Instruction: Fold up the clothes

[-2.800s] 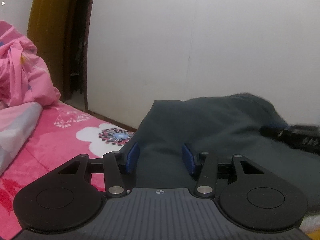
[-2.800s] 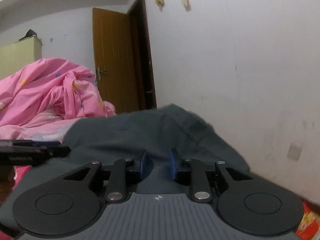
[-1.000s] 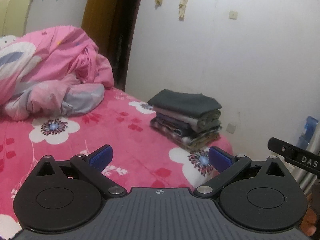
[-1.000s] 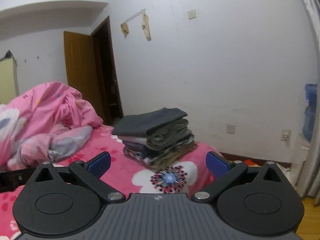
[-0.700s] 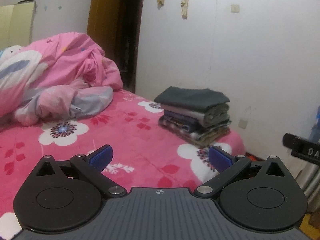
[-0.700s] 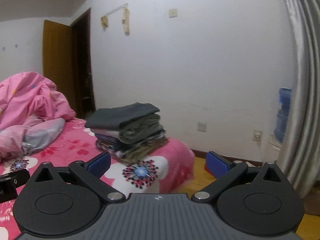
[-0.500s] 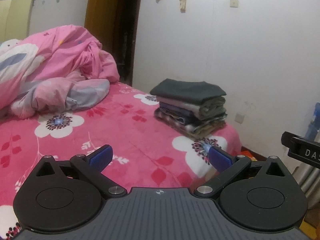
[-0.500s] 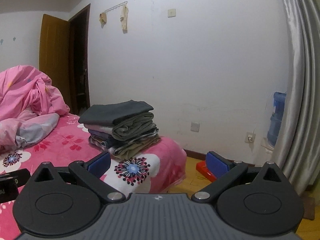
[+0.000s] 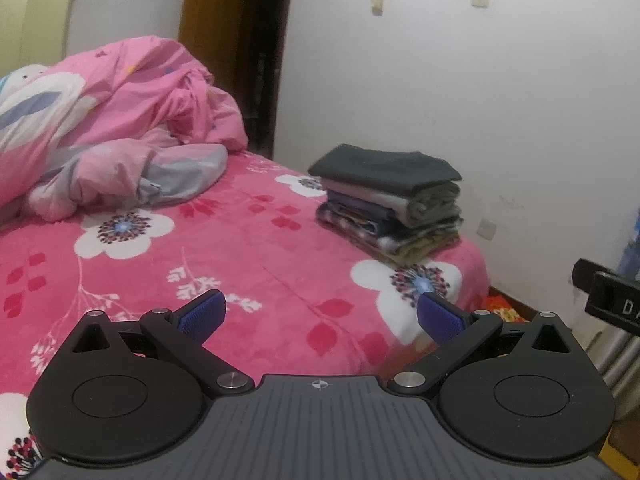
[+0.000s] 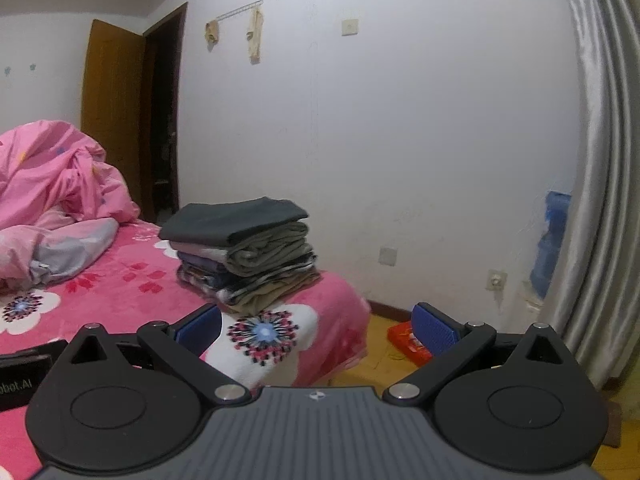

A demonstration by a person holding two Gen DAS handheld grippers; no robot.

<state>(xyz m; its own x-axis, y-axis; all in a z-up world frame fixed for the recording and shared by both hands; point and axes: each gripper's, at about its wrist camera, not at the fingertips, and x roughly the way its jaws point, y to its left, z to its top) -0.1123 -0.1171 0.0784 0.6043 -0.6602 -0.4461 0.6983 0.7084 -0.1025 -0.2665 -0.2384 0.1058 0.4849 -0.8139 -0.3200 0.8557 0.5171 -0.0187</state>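
Observation:
A stack of folded clothes (image 9: 390, 208) (image 10: 244, 256) rests near the far corner of the pink floral bed (image 9: 240, 264) (image 10: 120, 292), with a dark grey folded garment (image 9: 384, 168) (image 10: 234, 218) on top. My left gripper (image 9: 320, 314) is open and empty, well back from the stack over the bedspread. Off the bed's corner, my right gripper (image 10: 318, 326) also stands open with nothing between its blue pads. The right tool's body (image 9: 608, 300) shows at the left wrist view's right edge, and the left tool's body (image 10: 24, 368) at the right wrist view's left edge.
A crumpled pink duvet (image 9: 104, 120) (image 10: 52, 184) lies heaped at the bed's far left. Behind it stands a brown door (image 10: 112, 120) beside a dark doorway. A grey curtain (image 10: 600, 200), a blue water bottle (image 10: 554, 244) and a red item on the wooden floor (image 10: 406, 338) are at the right.
Both grippers let go of the dark grey garment, opened wide and drew back from the stack; it now lies folded on top. The right gripper has swung rightward toward the curtain.

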